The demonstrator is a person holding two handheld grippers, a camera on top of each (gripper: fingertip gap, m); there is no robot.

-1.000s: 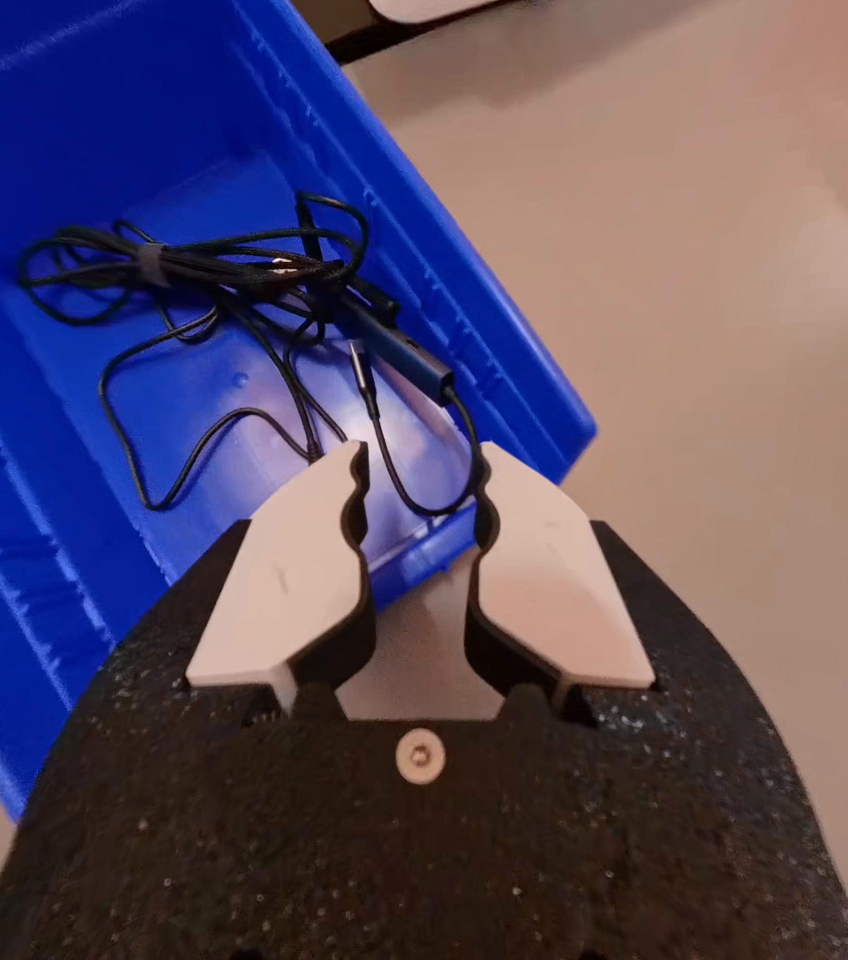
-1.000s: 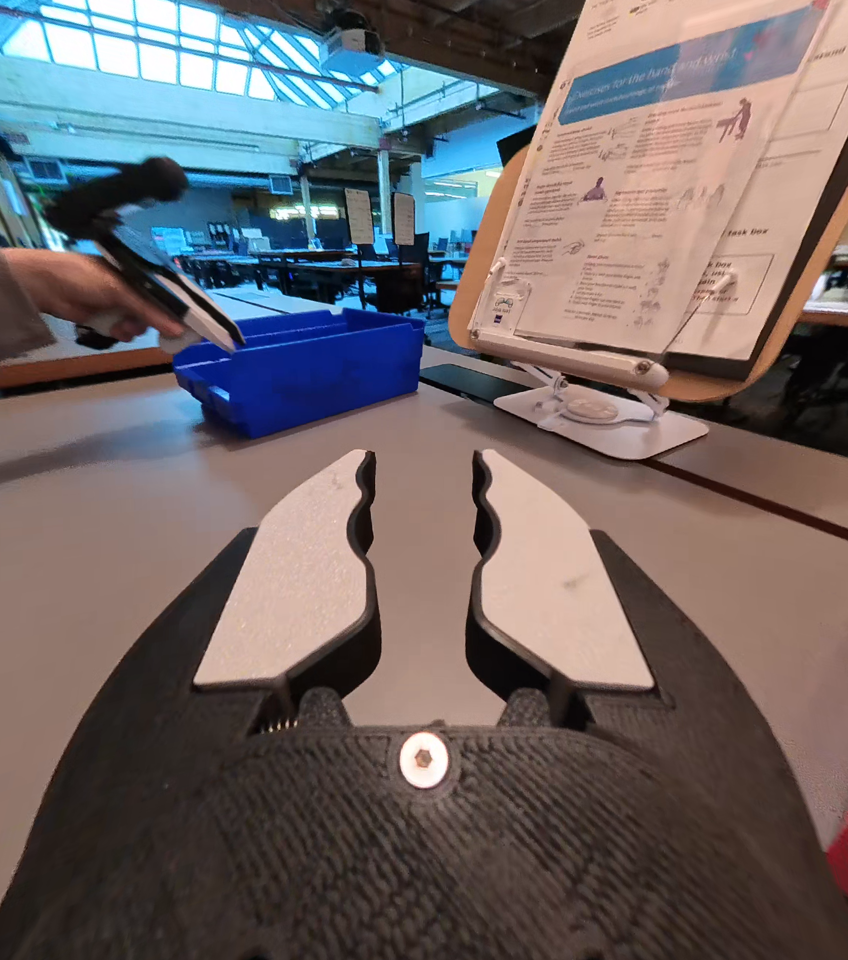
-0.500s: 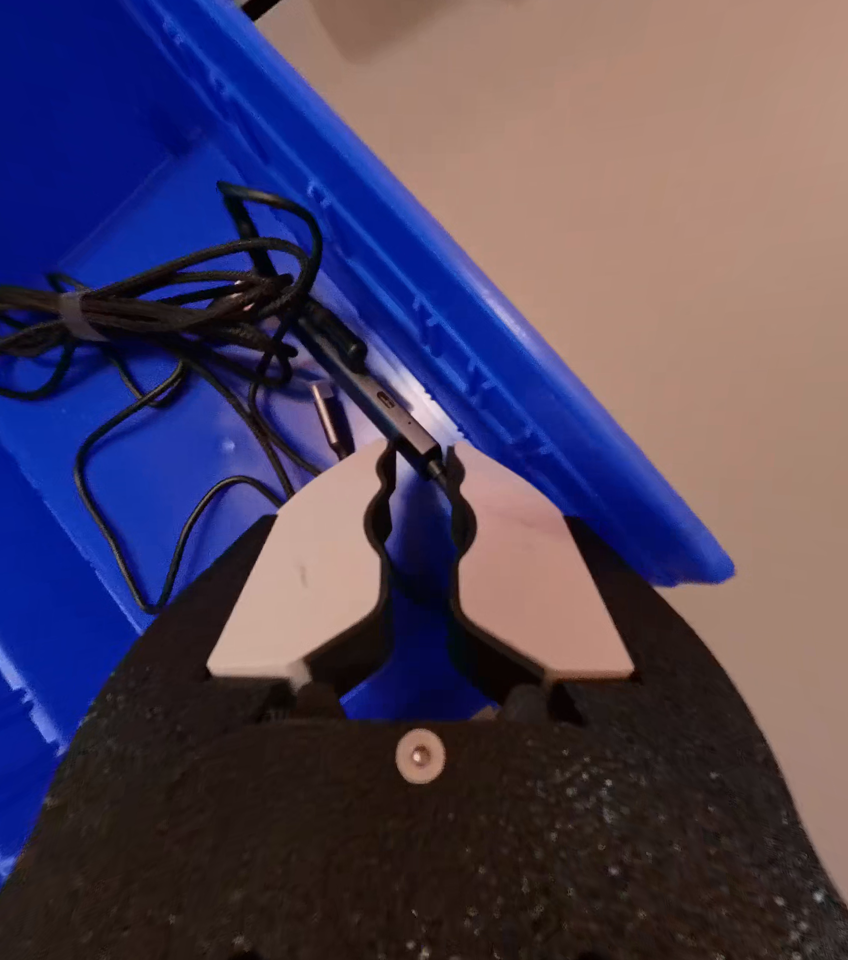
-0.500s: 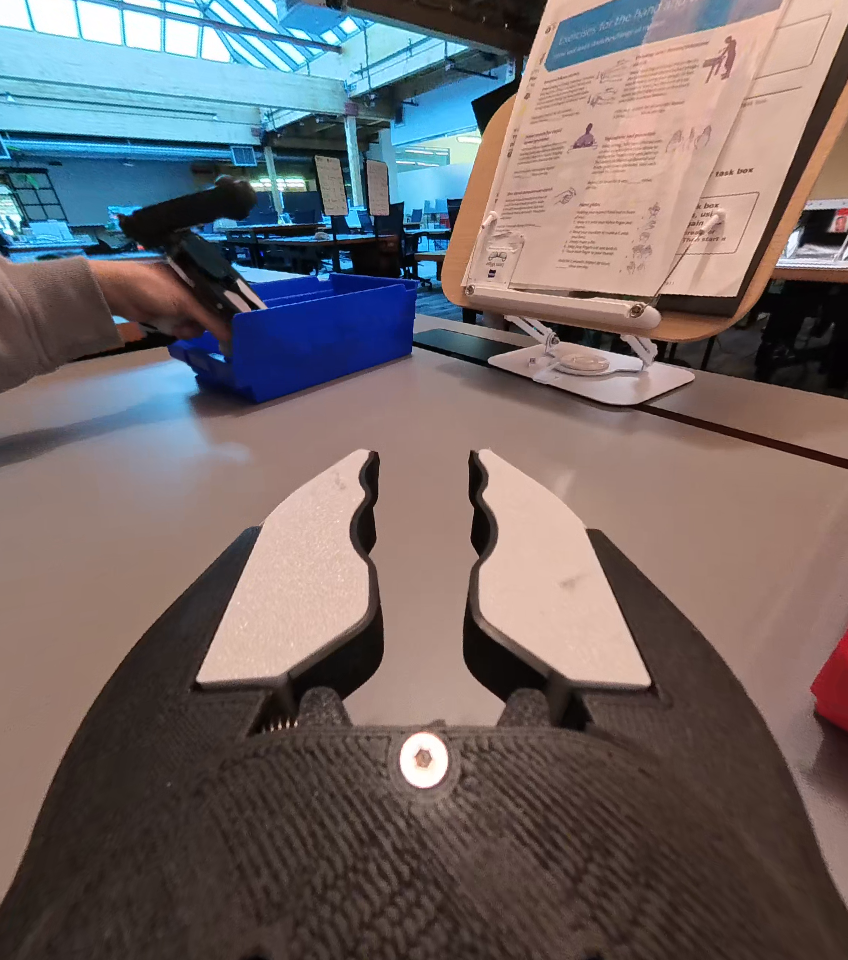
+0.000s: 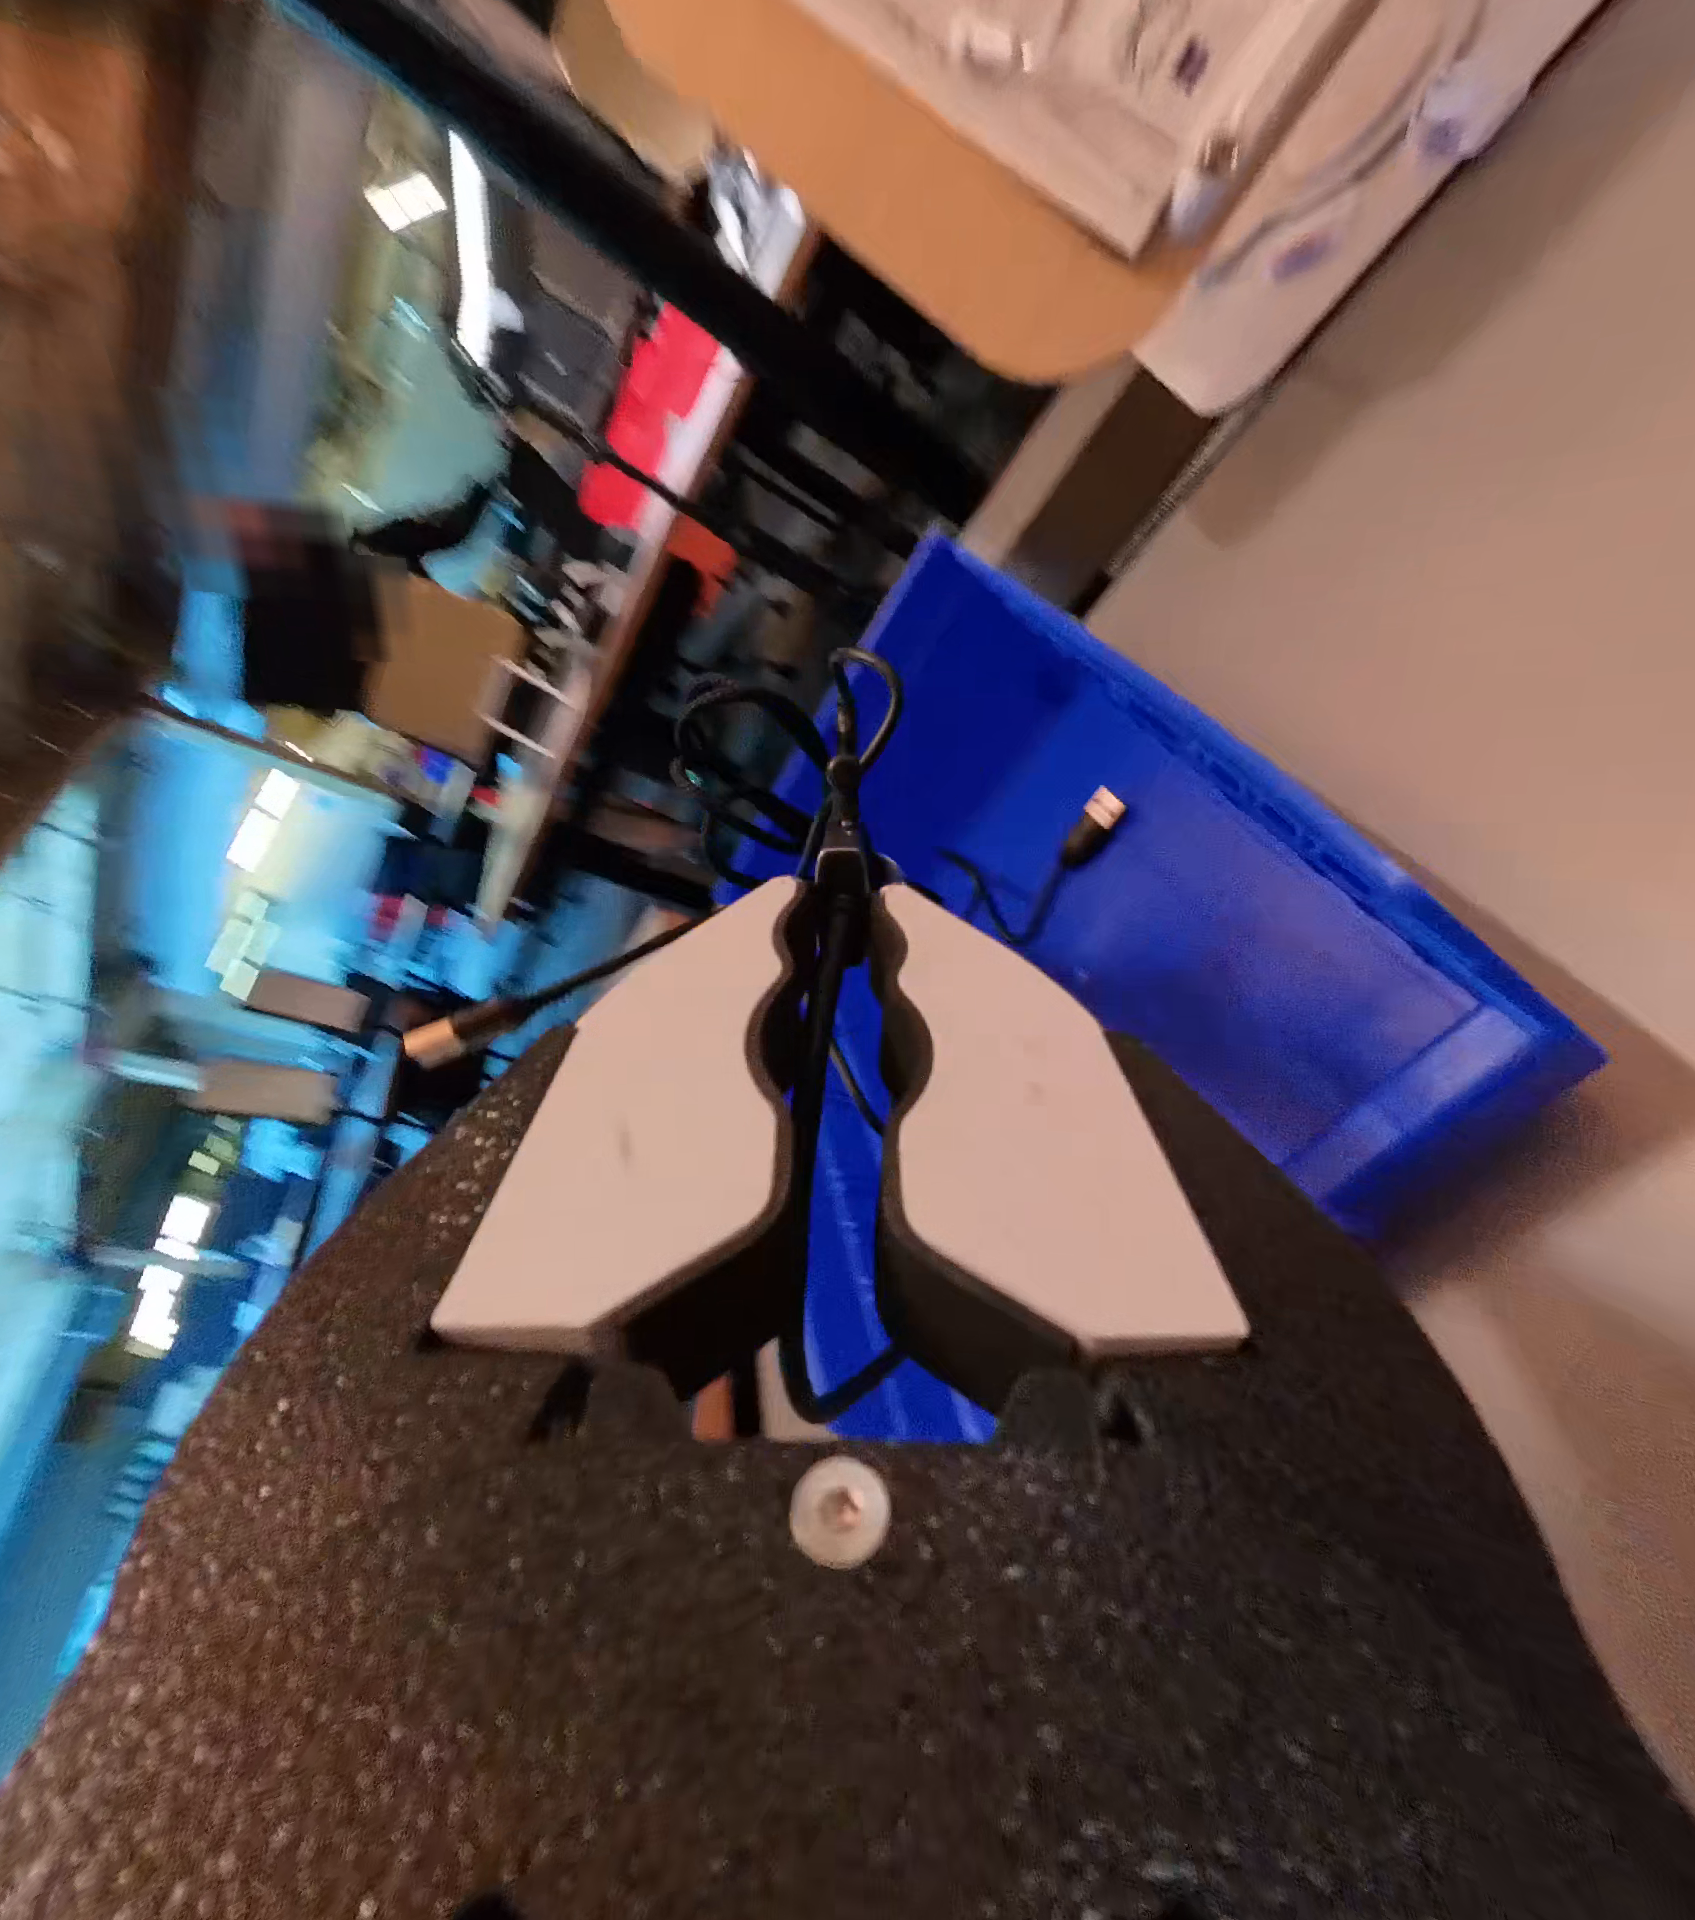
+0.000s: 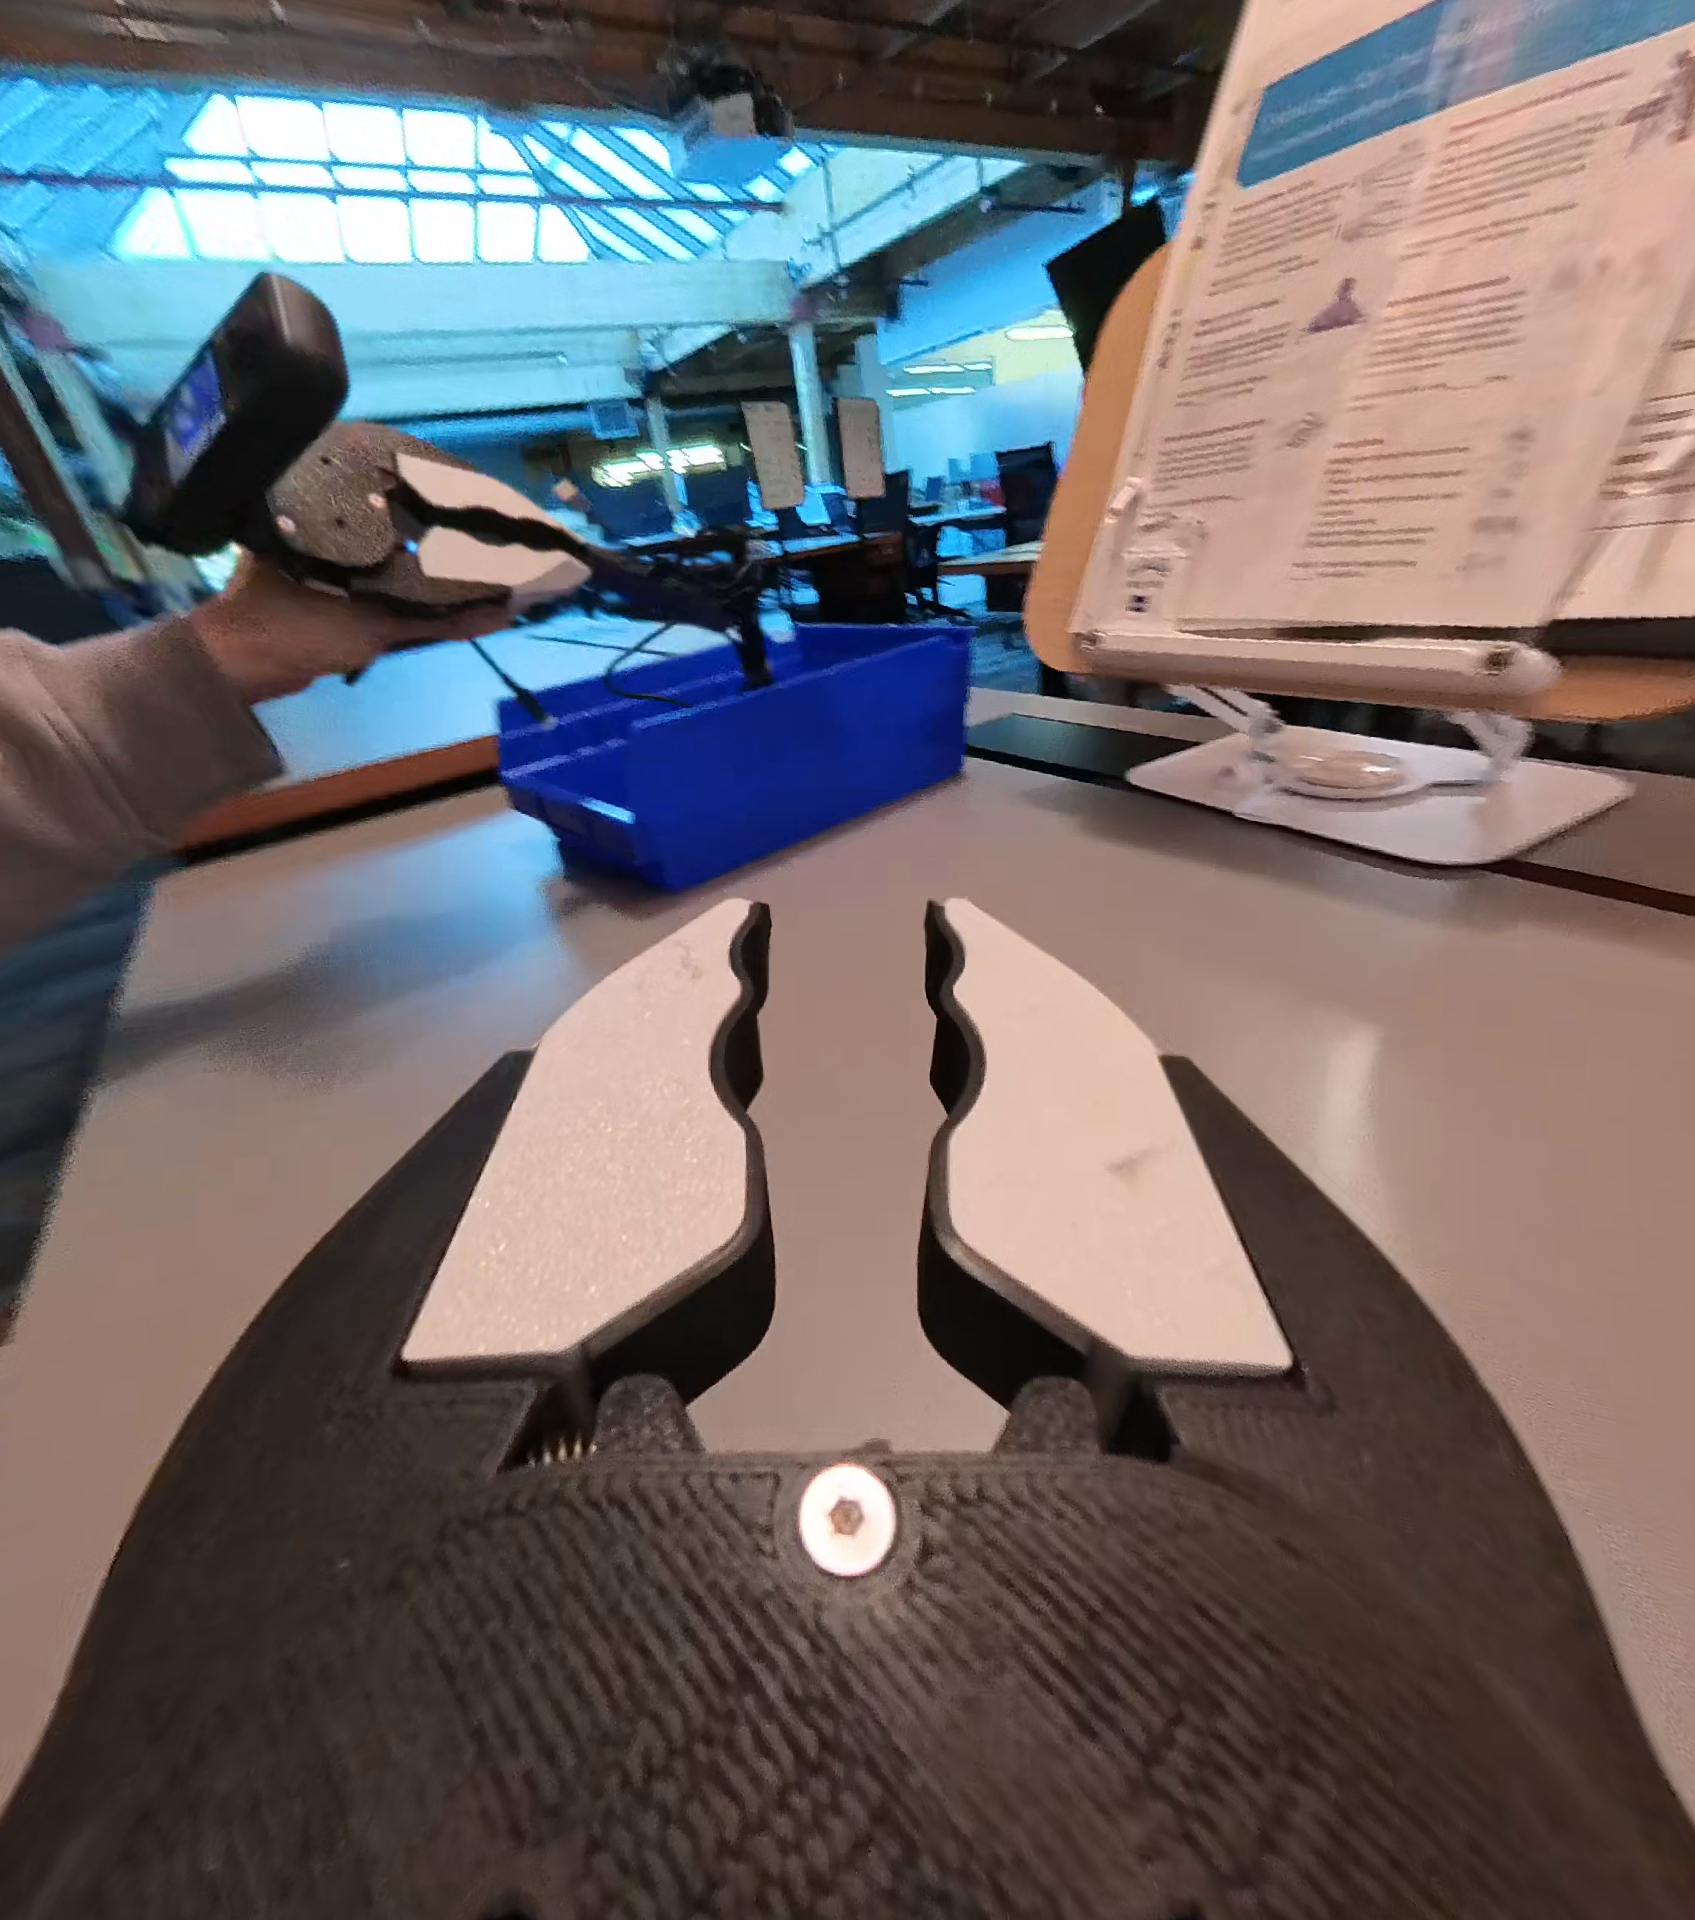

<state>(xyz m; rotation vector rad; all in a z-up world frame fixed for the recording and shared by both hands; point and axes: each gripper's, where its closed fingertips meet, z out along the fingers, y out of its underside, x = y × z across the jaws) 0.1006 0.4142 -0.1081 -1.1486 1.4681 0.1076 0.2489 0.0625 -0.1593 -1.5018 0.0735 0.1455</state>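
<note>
My left gripper (image 5: 838, 894) is shut on a black cable (image 5: 815, 1049) and holds it in the air above the blue bin (image 5: 1238, 914). The cable runs between the fingers, loops ahead of the tips, and one plug (image 5: 1092, 826) hangs over the bin. Another silver plug (image 5: 453, 1034) sticks out to the left. In the right wrist view the left gripper (image 6: 552, 566) shows lifted, with the cable (image 6: 718, 582) trailing down into the blue bin (image 6: 749, 748). My right gripper (image 6: 848, 914) is open and empty, low over the grey table (image 6: 1342, 1039).
A document stand (image 6: 1394, 769) with printed sheets stands at the back right of the table, beside the bin. A person's sleeve (image 6: 22, 769) reaches in from the left. Desks and chairs fill the hall behind.
My left gripper has shut on the cable in the bin and lifted it up, tilting away from the bin. My right gripper has stayed open over the table.
</note>
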